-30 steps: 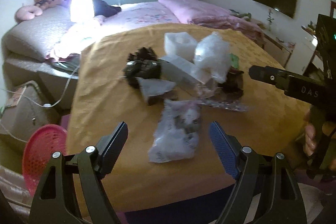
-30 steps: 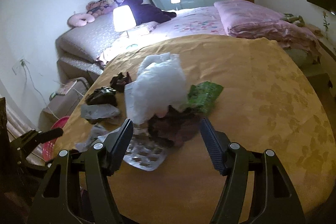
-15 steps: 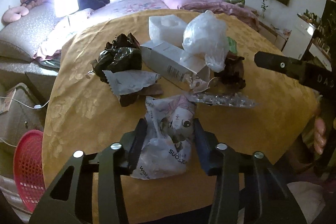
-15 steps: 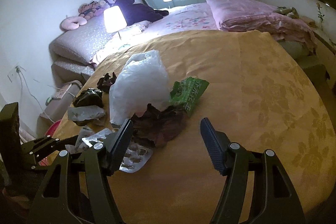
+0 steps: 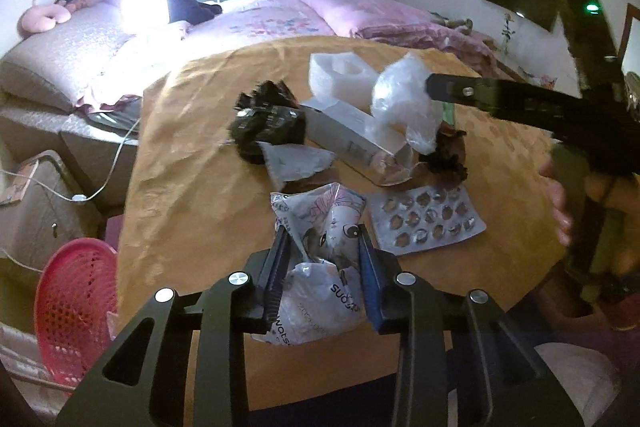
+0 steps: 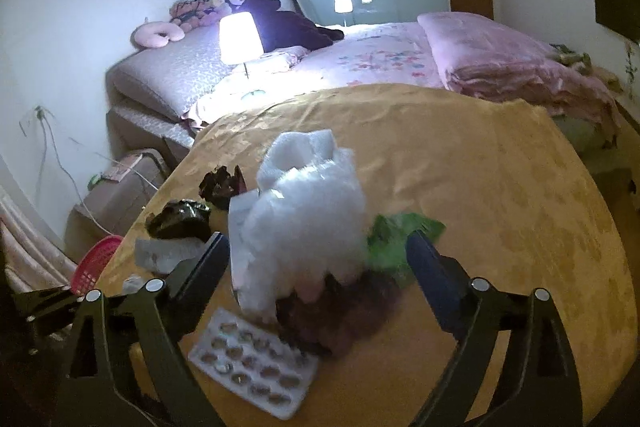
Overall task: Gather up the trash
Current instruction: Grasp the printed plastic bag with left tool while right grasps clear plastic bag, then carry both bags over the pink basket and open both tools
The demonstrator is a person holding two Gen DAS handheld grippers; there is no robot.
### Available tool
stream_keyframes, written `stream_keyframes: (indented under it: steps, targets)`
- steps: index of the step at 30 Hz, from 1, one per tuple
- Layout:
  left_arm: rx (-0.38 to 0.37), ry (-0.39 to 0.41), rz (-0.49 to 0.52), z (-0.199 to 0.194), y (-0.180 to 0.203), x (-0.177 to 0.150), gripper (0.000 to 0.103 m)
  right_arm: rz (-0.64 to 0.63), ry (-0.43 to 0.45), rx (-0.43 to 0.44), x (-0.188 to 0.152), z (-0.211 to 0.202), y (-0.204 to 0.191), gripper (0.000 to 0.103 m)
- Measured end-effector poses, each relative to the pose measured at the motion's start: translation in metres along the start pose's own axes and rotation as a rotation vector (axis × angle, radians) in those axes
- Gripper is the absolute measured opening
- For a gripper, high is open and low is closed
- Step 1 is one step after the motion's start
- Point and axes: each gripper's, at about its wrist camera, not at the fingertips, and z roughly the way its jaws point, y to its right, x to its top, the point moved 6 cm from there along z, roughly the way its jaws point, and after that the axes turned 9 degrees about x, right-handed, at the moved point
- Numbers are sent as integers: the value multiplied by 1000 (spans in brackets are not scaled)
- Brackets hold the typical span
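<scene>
Trash lies in a pile on the yellow-clothed table [image 5: 192,187]: a printed plastic bag [image 5: 320,211], a blister pack [image 5: 426,223], a clear bag [image 5: 404,107], a white box [image 5: 344,131], white foam [image 5: 340,75] and dark wrappers [image 5: 266,125]. My left gripper [image 5: 322,233] is closing, and its pads pinch the printed bag at the near edge. My right gripper [image 6: 318,239] hangs over the pile with its jaws opening wide. The clear bag [image 6: 308,223] and a dark wrapper [image 6: 340,307] show between its fingers, untouched. A green wrapper [image 6: 396,235] lies by its right finger.
A red mesh basket [image 5: 72,307] stands on the floor left of the table. Behind the table is a bed [image 6: 380,63] with a lit lamp [image 6: 238,39]. Cables and a box sit by the left wall. The table's right half is bare cloth.
My left jaws have gone from wide open to pinched on the printed bag. My right gripper has moved in over the pile and its jaws have spread wider.
</scene>
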Motion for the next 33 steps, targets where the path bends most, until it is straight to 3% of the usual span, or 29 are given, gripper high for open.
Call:
stream_keyframes:
  steps: [11, 13, 15, 19, 26, 33]
  targets:
    - [59, 51, -70, -22, -41, 4, 31, -18, -65, -38, 8, 38, -1, 88]
    - [69, 56, -82, -25, -46, 4, 31, -15, -79, -31, 7, 42, 0, 71]
    - [86, 62, -97, -27, -53, 3, 31, -13, -88, -22, 5, 44, -2, 61]
    - [117, 73, -122, -33, -67, 2, 31, -23, -66, -26, 5, 38, -7, 51]
    - [161, 103, -173, -47, -89, 4, 31, -59, 35, -28, 21, 7, -27, 49]
    - [225, 125, -216, -62, -114, 3, 31, -96, 78, 41, 30, -14, -57, 49]
